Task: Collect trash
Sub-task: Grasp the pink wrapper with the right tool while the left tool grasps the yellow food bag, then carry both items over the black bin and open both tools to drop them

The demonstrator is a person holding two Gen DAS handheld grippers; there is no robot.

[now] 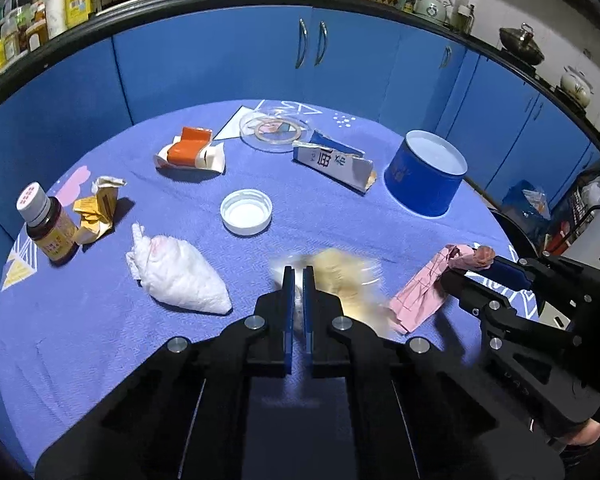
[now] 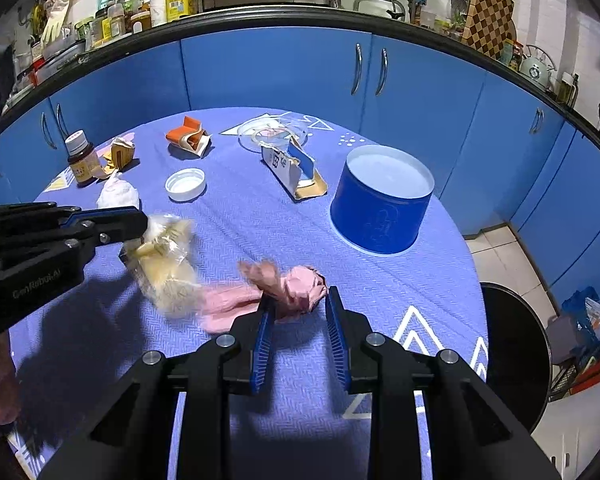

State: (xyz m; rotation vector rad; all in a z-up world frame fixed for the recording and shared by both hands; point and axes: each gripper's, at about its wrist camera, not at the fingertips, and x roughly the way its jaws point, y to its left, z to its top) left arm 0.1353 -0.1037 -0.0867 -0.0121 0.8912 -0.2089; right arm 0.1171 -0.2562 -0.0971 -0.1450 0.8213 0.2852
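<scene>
1. We are holding the left gripper (image 1: 298,270) with its fingers (image 2: 116,222) closed tight on a clear plastic wrapper (image 2: 164,258) with something pale yellow inside; the wrapper is blurring in both views and hanging from the fingertips just above the bench (image 1: 100,360).
2. We are pinching a pink crumpled wrapper (image 2: 296,288) with the right gripper (image 2: 300,300); its fingers (image 2: 336,328) are standing partly apart and pressing on the bunched end, while the flat pink tail is trailing toward the yellow wrapper.
3. A white crumpled tissue (image 1: 180,276) is lying on the blue cloth, just left of the left gripper.
4. Further out, a white plastic lid (image 1: 246,212) is sitting with its hollow side up near the middle of the bench.
5. At the left edge, a brown bottle (image 1: 50,226) with a white cap is standing upright, touching a crumpled yellow carton (image 1: 98,210).
6. To the right, a blue round tub (image 1: 426,172) is sitting on the bench.
7. Beyond the lid, a torn blue-and-white carton (image 1: 332,164) is lying flat, beside the tub.
8. Toward the far edge, an orange-and-white squashed box (image 1: 190,152) and a clear shallow dish (image 1: 276,130) are resting well apart from our fingers.
9. Behind the bench, blue cabinets (image 1: 240,52) are running under a cluttered counter.
</scene>
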